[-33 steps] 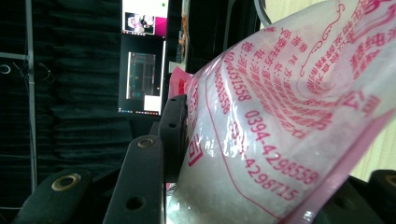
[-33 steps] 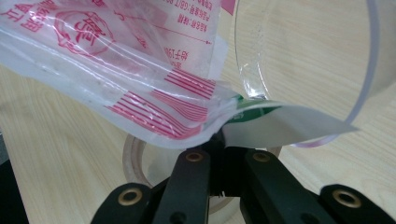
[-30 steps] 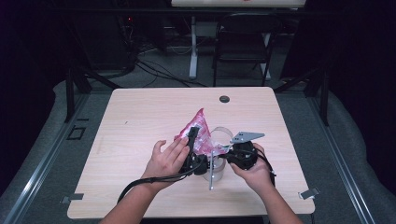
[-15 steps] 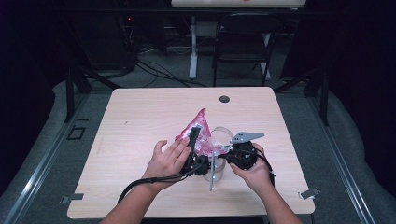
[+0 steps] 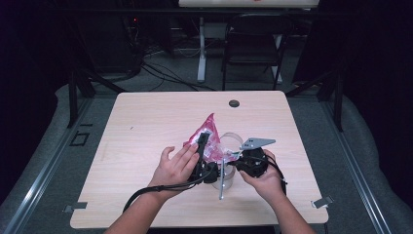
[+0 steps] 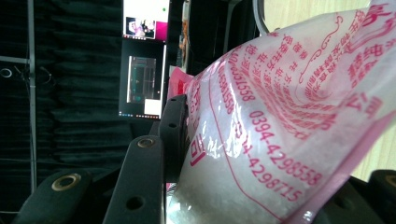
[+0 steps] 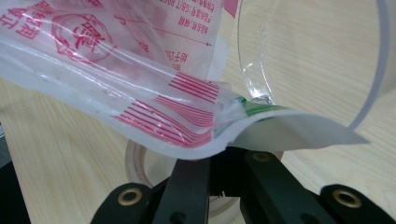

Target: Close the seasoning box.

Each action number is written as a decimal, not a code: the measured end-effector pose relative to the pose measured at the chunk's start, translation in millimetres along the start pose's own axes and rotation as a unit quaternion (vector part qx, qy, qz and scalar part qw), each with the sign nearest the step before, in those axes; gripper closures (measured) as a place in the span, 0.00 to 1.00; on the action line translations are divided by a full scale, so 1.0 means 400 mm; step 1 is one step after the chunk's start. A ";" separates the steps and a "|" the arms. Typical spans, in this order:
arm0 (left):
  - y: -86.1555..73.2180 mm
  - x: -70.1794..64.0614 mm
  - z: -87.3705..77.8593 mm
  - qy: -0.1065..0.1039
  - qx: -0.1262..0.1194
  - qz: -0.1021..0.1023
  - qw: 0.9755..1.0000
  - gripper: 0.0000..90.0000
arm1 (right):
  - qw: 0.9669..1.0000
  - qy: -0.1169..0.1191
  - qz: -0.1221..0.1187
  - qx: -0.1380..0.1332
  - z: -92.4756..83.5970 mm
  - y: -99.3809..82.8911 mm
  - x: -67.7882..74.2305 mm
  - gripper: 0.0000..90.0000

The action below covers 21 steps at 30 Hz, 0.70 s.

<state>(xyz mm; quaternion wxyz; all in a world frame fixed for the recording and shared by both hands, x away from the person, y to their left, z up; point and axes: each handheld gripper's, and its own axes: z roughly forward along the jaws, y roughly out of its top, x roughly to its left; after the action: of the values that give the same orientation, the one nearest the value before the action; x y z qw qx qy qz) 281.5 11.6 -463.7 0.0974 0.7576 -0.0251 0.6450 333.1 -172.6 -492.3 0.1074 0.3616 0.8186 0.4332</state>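
1. Pink-printed plastic bag (image 5: 208, 139) is held above the desk (image 5: 146, 126) near its middle, over a clear cup (image 5: 229, 146).
2. Bag's long axis is tilted: pointed corner up and toward the desk's far edge, lower end down by the cup's rim.
3. L claw (image 5: 200, 146) is pinched on the bag's side; white granules are seen inside in the left gripper view (image 6: 280, 116).
4. R claw (image 7: 219, 163) is pressed together on the bag's lower edge (image 7: 187, 116), just beside the cup (image 7: 317, 56).
5. Thin metal rod (image 5: 222, 180) lies near the cup.
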 end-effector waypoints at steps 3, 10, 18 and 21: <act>0.001 0.000 -0.001 0.001 -0.001 0.000 1.000 0.72 | 1.000 0.001 -0.002 0.002 0.000 0.000 0.000 1.00; -0.001 0.002 -0.001 0.001 -0.001 -0.001 1.000 0.72 | 1.000 0.002 -0.001 0.000 -0.001 0.000 0.000 1.00; -0.008 0.004 -0.003 -0.005 0.003 -0.005 1.000 0.73 | 1.000 0.004 -0.006 0.001 -0.004 0.003 0.001 1.00; -0.009 0.002 -0.002 0.001 -0.004 -0.005 1.000 0.73 | 1.000 0.004 -0.006 0.002 -0.004 0.002 0.002 1.00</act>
<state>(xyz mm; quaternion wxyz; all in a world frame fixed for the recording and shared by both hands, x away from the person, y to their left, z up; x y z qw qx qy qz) 281.5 15.5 -463.4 0.1036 0.7568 -0.0236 0.6450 332.2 -172.7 -490.5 0.1062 0.3547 0.8222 0.4323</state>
